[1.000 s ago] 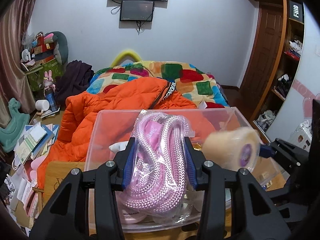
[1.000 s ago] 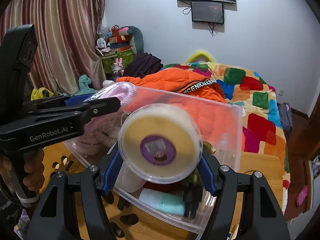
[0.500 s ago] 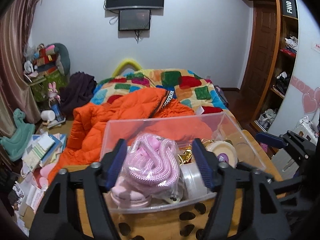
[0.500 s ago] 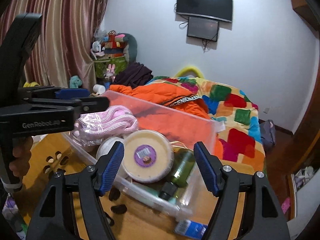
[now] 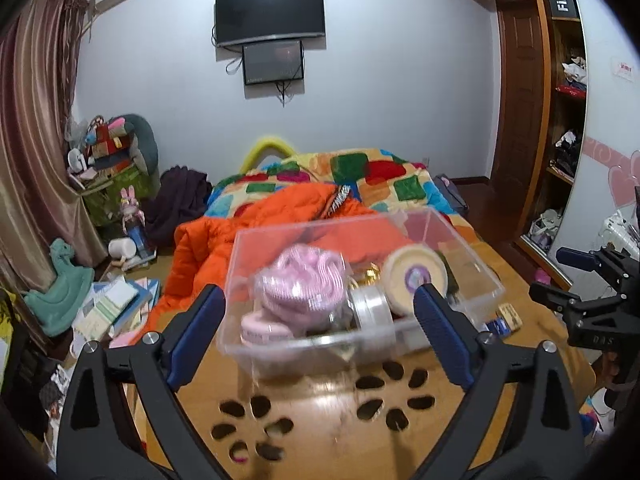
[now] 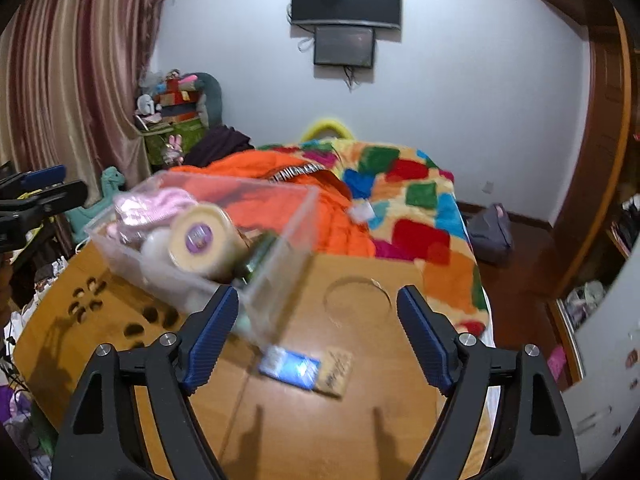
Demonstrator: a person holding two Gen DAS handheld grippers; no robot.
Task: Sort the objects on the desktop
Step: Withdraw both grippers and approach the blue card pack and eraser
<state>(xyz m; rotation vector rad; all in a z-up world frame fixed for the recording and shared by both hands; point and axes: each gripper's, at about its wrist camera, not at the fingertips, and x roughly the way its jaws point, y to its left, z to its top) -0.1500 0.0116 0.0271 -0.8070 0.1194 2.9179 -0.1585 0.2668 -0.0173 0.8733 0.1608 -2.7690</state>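
A clear plastic bin (image 5: 472,258) (image 6: 288,240) stands on the wooden table (image 5: 320,412) (image 6: 360,420). Inside lie a bagged pink rope (image 5: 304,280) (image 6: 156,208), a round cream tub with a purple label (image 5: 416,278) (image 6: 200,238), a white jar (image 5: 370,308) and a dark green bottle (image 6: 260,254). My left gripper (image 5: 320,334) hangs in front of the bin, its jaws opening with nothing pressed between the pads. My right gripper (image 6: 316,334) is over the table right of the bin, jaws opening and empty. A blue packet (image 6: 290,366) lies on a tan card (image 6: 336,372) beneath it.
Behind the table a bed carries an orange jacket (image 5: 280,216) and a patchwork quilt (image 6: 404,200). Books and toys crowd the floor at left (image 5: 112,308). A shelf unit (image 5: 560,140) stands at right. The table has cut-out holes (image 5: 380,376).
Both grippers let go of their loads, the pink rope and the cream tub, which now lie in the bin. Both have pulled back from the bin and opened wider.
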